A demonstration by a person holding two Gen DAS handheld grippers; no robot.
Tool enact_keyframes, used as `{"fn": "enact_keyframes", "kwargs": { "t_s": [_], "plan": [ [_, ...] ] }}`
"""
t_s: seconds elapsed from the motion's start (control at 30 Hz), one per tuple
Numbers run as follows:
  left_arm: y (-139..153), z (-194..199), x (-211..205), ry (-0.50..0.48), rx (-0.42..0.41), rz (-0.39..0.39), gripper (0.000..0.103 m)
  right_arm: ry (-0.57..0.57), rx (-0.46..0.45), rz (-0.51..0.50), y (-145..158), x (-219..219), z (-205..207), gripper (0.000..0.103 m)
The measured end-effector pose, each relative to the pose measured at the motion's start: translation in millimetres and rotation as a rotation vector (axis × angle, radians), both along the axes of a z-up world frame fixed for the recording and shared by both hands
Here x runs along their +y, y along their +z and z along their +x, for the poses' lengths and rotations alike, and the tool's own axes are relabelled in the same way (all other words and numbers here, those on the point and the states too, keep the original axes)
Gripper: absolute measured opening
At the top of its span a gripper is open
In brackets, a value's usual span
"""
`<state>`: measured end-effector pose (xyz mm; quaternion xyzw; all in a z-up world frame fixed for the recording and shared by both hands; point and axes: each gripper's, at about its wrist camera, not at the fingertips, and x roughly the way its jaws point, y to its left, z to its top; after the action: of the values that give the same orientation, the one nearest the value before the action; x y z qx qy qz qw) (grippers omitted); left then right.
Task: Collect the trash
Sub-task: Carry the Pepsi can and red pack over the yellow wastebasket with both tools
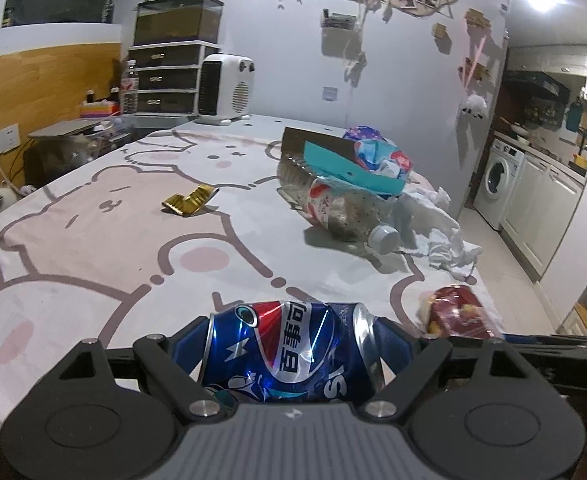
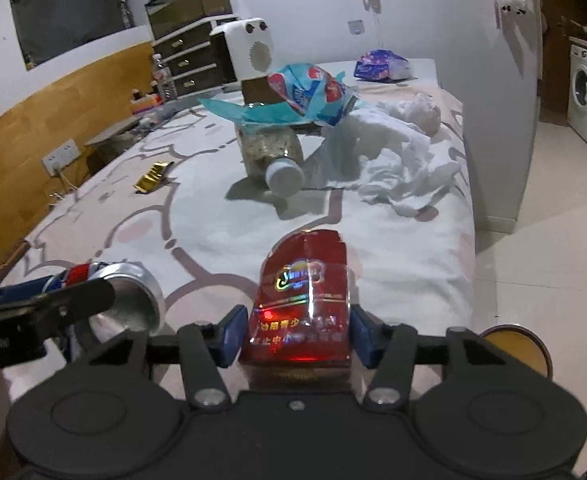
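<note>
My left gripper (image 1: 289, 356) clamps a crushed blue Pepsi can (image 1: 285, 352) sideways, its pads pressing the can's two ends. The can sits over the near edge of the table, whose cloth (image 1: 93, 248) is printed with pink bears. In the right wrist view the same can (image 2: 129, 300) shows its silver end at lower left, beside my right gripper.

My right gripper (image 2: 295, 336) has a red cigarette pack (image 2: 303, 304) between its blue pads (image 2: 229, 336). The pack fills most of the gap, but a thin slit seems to remain on each side, so I cannot tell whether the pads press on it. The pack stands near the table's near right corner; in the left wrist view it (image 1: 459, 312) appears at the right, just beside the can.

Remaining trash on the cloth:
- gold foil wrapper (image 1: 189, 200), toward the left edge, well apart from the rest;
- plastic bottle (image 1: 341, 212) on its side near the middle right, white cap (image 1: 383, 238) pointing toward me;
- teal paper (image 1: 353, 168) and a blue-and-red snack bag (image 1: 381, 158) lying on top of the bottle;
- crumpled white tissue (image 1: 441, 232) along the right edge, touching the bottle's cap end;
- purple packet (image 2: 381, 65) near the far right corner.

A white heater (image 1: 225, 88) stands at the far edge.
</note>
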<state>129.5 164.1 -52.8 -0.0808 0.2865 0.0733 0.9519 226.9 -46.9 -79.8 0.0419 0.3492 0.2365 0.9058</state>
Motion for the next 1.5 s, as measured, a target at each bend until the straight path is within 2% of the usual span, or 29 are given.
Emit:
{"fn": "enact_keyframes", "kwargs": {
  "t_s": [0.37,0.6,0.83,1.1,1.33,1.5],
  "plan": [
    [12,-18,-28,0.040,-0.004,0.057,0.087,-0.022,-0.073,0.038,26,-43,-29,0.054],
    [23,-26,-64,-0.001,-0.037,0.079,0.087,-0.066,-0.133,0.037,39,-79,-49,0.054],
    [26,-22,-122,-0.104,-0.053,0.091,0.087,-0.152,-0.146,0.047,39,-135,-66,0.054],
    [13,-11,-202,-0.260,-0.034,0.095,0.087,-0.252,-0.124,0.038,24,-206,-78,0.054],
    [-11,10,-270,-0.376,0.004,0.089,0.087,-0.334,-0.088,0.025,2,-263,-83,0.054],
    [-36,33,-309,-0.431,0.028,0.057,0.087,-0.383,-0.048,0.019,-22,-299,-77,0.054]
  ]
}}
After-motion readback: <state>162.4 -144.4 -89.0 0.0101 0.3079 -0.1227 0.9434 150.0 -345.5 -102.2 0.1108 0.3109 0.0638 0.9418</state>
